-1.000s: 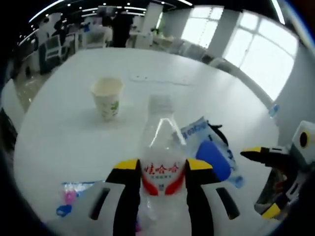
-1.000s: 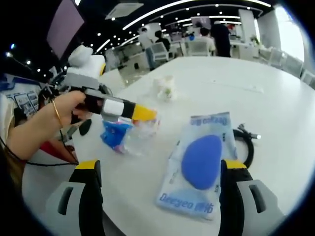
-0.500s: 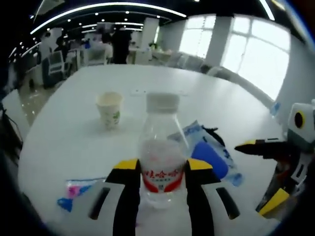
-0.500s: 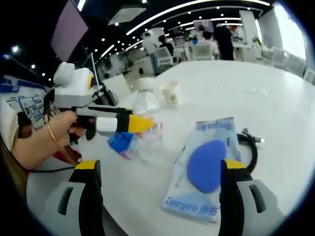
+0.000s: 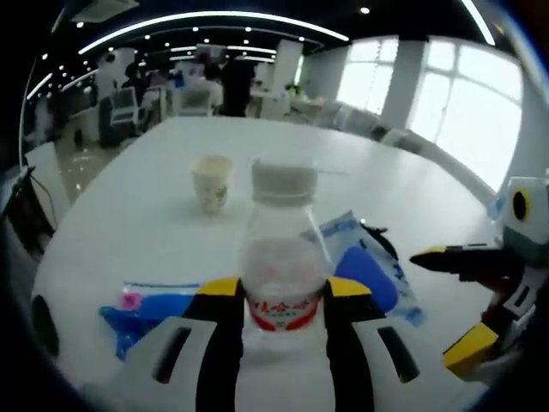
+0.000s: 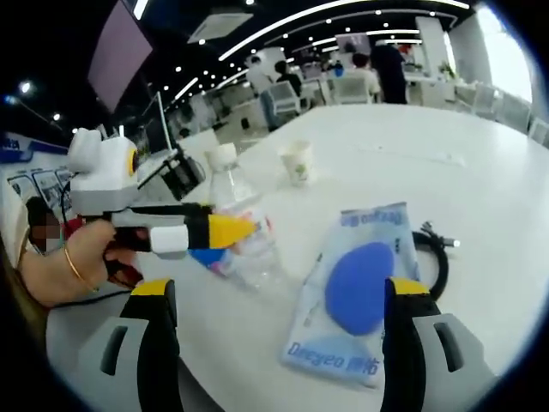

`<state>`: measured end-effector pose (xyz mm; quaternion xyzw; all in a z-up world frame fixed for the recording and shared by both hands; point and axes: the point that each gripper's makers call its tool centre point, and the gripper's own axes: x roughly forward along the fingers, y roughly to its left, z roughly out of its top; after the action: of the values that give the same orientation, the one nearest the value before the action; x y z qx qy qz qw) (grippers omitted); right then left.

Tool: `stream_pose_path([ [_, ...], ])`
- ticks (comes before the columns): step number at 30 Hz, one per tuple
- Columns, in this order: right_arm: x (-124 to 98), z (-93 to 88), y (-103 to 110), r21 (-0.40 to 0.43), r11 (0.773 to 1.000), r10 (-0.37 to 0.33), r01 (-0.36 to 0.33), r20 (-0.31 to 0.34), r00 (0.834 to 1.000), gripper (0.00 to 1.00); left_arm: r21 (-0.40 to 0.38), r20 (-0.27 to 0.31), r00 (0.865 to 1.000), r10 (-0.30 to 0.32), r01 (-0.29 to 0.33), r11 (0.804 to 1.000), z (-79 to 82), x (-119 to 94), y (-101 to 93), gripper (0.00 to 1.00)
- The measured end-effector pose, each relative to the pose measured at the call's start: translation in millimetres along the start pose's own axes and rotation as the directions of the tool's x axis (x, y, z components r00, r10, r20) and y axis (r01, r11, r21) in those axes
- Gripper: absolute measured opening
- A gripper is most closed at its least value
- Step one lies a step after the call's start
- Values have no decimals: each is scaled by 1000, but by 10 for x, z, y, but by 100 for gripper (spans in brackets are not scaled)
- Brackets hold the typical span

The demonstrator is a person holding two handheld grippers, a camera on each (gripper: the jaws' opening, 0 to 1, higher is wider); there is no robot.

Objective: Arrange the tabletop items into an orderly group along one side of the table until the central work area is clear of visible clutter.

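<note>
two tongs at work: my left tongs (image 5: 274,296) clamp the water bottle (image 5: 281,249) upright to carry it aside; my right tongs (image 6: 279,339) gape around the blue pouch (image 6: 356,287), paper cup (image 6: 297,161) at 11 o'clock on the bench (image 6: 480,197).

— What sort of room is it?
— A large open office; long curved strips of white ceiling light (image 5: 206,15) run overhead against a dark ceiling; tall bright windows (image 5: 480,103) line one wall.
— And the furniture?
— A broad round white table (image 5: 129,223) takes up the foreground; beyond it stand white office chairs (image 6: 279,90) and desks, with several people (image 6: 377,60) standing among them; a glossy pale floor (image 5: 64,163) reflects the light.
</note>
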<state>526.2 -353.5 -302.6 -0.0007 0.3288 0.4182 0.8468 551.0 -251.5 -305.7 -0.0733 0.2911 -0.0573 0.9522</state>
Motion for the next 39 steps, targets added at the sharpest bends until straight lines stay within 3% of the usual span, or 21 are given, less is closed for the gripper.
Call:
stream_pose_path([
  [24, -29, -30, -9, 12, 1000, -2, 2, -12, 1000, 99, 38, -27, 999, 26, -25, 999, -143, -118, -88, 34],
  [29, -28, -40, -1, 9, 1000, 0, 1, -16, 1000, 99, 40, -28, 1000, -9, 10, 999, -166, -95, -136, 36],
  [32, -30, -50, 1, 1, 1000, -1, 1, -21, 1000, 99, 82, -31, 999, -40, 43, 996, -178, -90, -182, 37],
  [36, -37, -56, -17, 1, 1000, -8, 8, -24, 1000, 99, 152, 36, 996, -80, 74, 986, -13, -126, -235, 44],
  [39, -39, -49, -10, 2, 1000, -2, 2, -21, 1000, 100, 198, 40, 994, -106, 96, 976, 9, -144, -232, 49],
])
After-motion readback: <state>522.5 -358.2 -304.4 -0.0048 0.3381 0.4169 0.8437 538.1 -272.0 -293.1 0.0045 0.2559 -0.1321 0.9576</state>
